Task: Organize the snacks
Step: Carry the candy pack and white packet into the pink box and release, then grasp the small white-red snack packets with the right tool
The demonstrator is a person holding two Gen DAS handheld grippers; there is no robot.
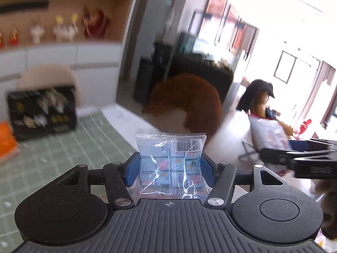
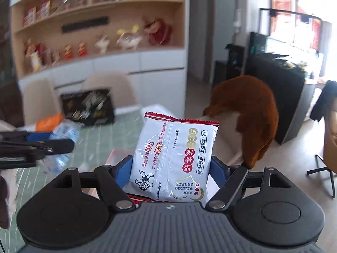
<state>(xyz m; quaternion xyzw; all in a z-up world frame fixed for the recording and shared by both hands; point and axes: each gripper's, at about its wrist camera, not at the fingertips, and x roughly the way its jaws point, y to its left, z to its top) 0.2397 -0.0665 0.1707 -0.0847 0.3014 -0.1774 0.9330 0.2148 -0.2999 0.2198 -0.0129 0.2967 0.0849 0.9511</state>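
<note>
The left claw (image 1: 170, 168) is clenched on a clear plastic packet of small blue-wrapped sweets (image 1: 170, 160), its blue pads (image 1: 131, 171) pressing the packet's two sides. The packet stands upright between them, barcode near the top, lifted above the pale green gridded tabletop (image 1: 63, 147). At the right edge of the left wrist view the other tool shows, blurred.

The right claw (image 2: 171, 168) grips a white foil snack bag with a red serrated top edge and red printing (image 2: 173, 158); the bag stands upright, held clear of the tabletop, with the blue pads (image 2: 123, 171) against its sides.

Farther back on the tabletop sits a black open-front organiser box with sorted small packets (image 1: 42, 109), blurred. Beside it, towards the left, lies an orange packet (image 1: 6, 139). A brown furry chair back (image 2: 250, 116) stands past the tabletop's far corner. On the wall behind, a wooden shelf unit with small figurines (image 2: 101, 33) rises above white cabinets.
</note>
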